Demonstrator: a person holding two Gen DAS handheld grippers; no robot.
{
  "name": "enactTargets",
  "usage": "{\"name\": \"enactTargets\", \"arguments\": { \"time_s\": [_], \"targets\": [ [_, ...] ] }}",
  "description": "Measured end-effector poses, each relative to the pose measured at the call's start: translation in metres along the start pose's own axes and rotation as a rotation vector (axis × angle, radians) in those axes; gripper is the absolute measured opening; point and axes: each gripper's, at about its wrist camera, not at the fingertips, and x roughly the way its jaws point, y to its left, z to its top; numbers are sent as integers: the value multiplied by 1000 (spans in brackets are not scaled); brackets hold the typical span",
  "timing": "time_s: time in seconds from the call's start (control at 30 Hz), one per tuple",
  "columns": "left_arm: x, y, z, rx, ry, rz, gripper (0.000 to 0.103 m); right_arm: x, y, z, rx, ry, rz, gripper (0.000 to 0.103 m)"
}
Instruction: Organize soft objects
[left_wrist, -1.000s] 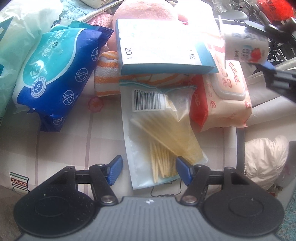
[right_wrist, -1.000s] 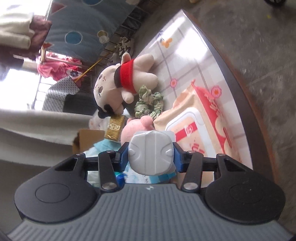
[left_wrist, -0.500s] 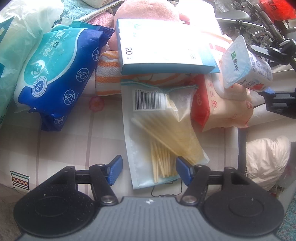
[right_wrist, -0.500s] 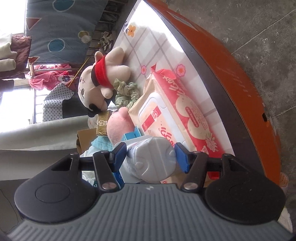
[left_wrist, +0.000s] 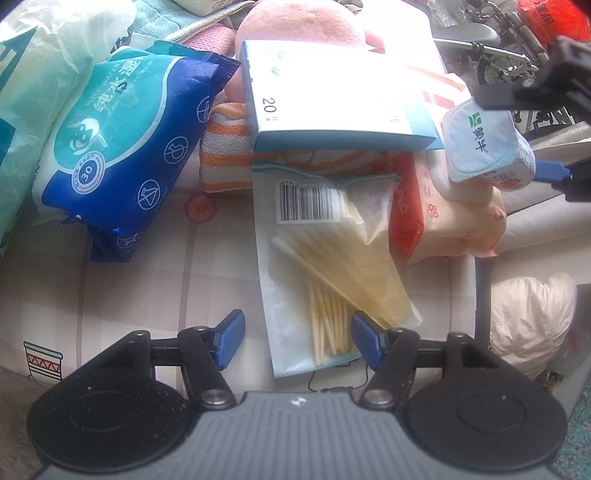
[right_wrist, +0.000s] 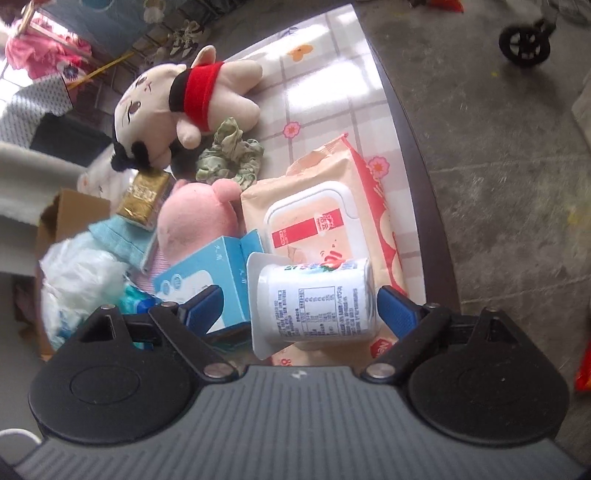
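The right gripper (right_wrist: 297, 306) is sitting with its jaws spread wide, one blue pad on each side of the yogurt cup (right_wrist: 314, 301), and there is a visible gap on both sides. So it is released, not pinching. The cup is lying on its side on top of the pink wipes pack (right_wrist: 325, 206), foil lid pointing left in the right wrist view, base toward the right pad. Its long axis is running straight across from one pad to the other, so closing now would squeeze it end to end, lid against base.

Over in the left wrist view the same cup (left_wrist: 484, 147) is showing at the far right, perched on the wipes pack (left_wrist: 454, 218), well apart from the left gripper (left_wrist: 297, 341). That gripper is hanging open too, holding nothing, with the near end of the swab bag (left_wrist: 332, 266) lying between its pads on the tablecloth (left_wrist: 140, 295). The bag's long axis is running away from the gripper, near to far, its far end tucked under the blue box (left_wrist: 332, 92).

Soft things are crowding the far side: the blue wipes pack (left_wrist: 122, 147) at the left, the striped towel (left_wrist: 229, 151), the pink plush (right_wrist: 199, 221) and the doll (right_wrist: 177, 107).

My read: the right hand is far nearer the cup, the left is already lined up on the bag.
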Motion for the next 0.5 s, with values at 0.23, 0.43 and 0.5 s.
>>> {"name": "enactTargets", "arguments": {
  "time_s": [0.23, 0.43, 0.5],
  "targets": [
    [-3, 8, -1, 0, 0, -2, 65, 3, 19, -7, -111, -53, -149, 65],
    [-3, 5, -3, -3, -6, 7, 65, -3, -32, -7, 122, -24, 255, 66],
    [-3, 3, -3, -4, -6, 13, 65, 11, -49, -8, 179, -17, 394, 66]
  ]
}}
